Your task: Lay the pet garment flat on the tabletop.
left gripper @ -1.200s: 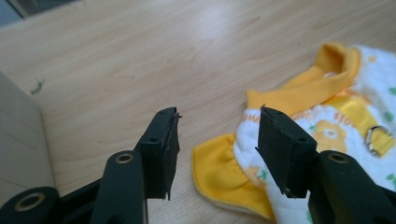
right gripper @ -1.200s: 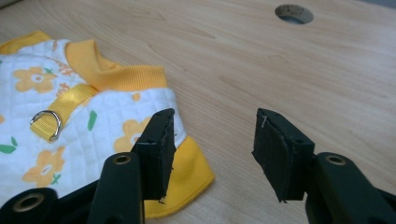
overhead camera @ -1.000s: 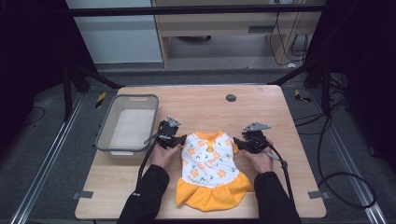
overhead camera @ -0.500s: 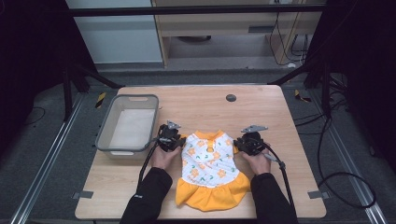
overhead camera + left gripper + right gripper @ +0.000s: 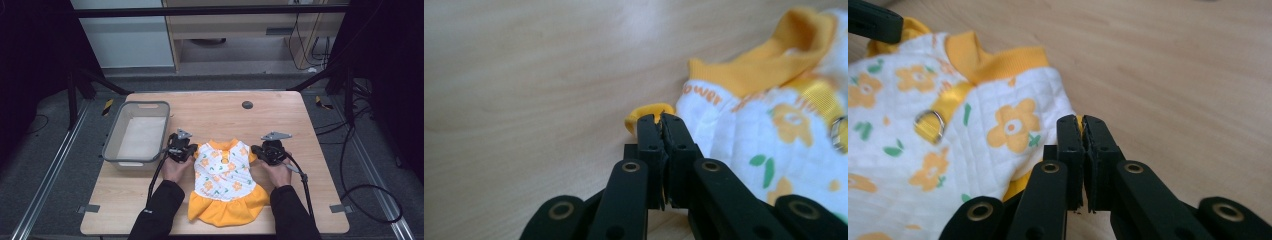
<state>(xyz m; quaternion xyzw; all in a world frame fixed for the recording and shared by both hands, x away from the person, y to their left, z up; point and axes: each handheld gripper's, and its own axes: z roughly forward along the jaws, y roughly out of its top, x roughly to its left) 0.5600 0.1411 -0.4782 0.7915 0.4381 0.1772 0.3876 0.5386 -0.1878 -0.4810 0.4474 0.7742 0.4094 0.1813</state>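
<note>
— So where does the small white quilted dress with orange flowers and a yellow frill [image 5: 223,180] lie?
— Flat on the wooden table [image 5: 220,107], near the grey plastic bin [image 5: 113,140].
— And the grippers?
— Left gripper [image 5: 659,122] pinches one yellow sleeve hem, right gripper [image 5: 1082,125] the other. Spread seems done; folding or binning probably remains.

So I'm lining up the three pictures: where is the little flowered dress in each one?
High view: the dress lies flat at the table's near middle, between both grippers.
Left gripper view: right side, sleeve edge pinched in the jaws.
Right gripper view: left side, sleeve edge pinched.
Shared landmark: the orange collar.
</note>
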